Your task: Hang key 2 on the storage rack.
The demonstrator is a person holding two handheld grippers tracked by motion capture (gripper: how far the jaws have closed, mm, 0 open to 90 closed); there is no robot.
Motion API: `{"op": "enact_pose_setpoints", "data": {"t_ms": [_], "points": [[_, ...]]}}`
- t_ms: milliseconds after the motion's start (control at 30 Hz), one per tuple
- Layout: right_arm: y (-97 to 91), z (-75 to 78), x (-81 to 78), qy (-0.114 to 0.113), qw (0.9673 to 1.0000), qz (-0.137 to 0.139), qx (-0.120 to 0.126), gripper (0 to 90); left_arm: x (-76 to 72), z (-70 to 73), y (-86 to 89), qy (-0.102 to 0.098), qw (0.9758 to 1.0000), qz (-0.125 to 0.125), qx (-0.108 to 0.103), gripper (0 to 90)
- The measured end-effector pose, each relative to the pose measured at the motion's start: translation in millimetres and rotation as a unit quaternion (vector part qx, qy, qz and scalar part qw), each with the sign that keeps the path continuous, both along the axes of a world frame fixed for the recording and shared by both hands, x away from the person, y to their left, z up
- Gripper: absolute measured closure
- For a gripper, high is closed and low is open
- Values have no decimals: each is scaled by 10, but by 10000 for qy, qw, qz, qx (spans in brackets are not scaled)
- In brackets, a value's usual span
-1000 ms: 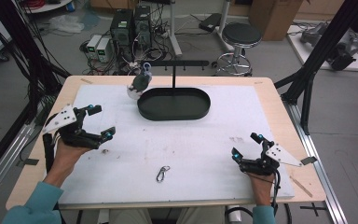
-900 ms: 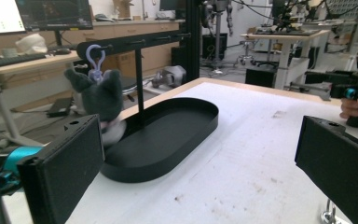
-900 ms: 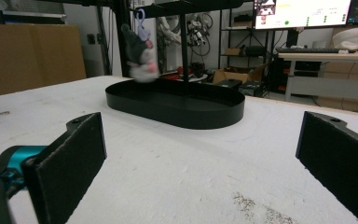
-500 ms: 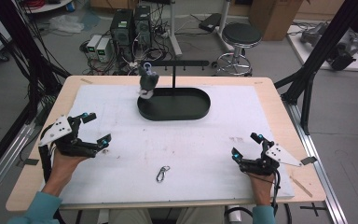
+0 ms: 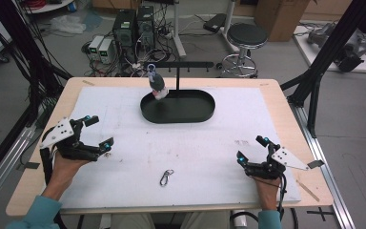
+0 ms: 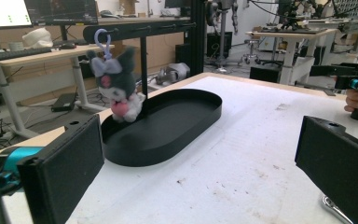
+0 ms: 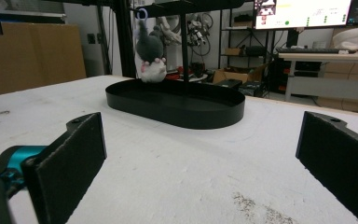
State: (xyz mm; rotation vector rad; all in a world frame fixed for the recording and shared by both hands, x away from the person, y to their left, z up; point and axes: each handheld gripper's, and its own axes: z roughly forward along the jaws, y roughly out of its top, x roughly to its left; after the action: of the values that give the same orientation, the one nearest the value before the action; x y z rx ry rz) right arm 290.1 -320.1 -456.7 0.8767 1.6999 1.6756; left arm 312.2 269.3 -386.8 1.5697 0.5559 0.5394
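- Overhead, I saw the fuzzy grey plush dangling by its loop from the black stand's bar, above the smooth oval tray.
- My left gripper and right gripper both sat wide apart, holding nothing.

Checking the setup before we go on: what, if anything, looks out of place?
A small silver metal carabiner clip lies loose on the white table cover, apart from the black oval tray. The grey plush keychain toy hangs tilted from the black stand's crossbar. Nothing is spilled or damaged.

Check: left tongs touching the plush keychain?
Apart. High view: the open left tongs sit near the table's left edge, with bare mat between them and the plush keychain hanging on the stand.
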Motion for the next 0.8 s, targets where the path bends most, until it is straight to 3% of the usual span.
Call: {"op": "enact_pose_setpoints", "data": {"t_ms": [267, 400, 500, 800], "points": [[0, 1, -1, 24, 10000, -8, 25, 7, -7, 13, -28, 43, 9999, -142, 58, 17], [-1, 1, -1, 26, 10000, -11, 21, 7, -7, 45, -85, 117, 9993, -285, 198, 17], [1, 1, -1, 16, 10000, -7, 21, 7, -21, 70, -151, 49, 9988, -334, 347, 17], [1, 1, -1, 8, 10000, -4, 15, 7, -45, 72, -429, 196, 9943, -804, 668, 17]]}}
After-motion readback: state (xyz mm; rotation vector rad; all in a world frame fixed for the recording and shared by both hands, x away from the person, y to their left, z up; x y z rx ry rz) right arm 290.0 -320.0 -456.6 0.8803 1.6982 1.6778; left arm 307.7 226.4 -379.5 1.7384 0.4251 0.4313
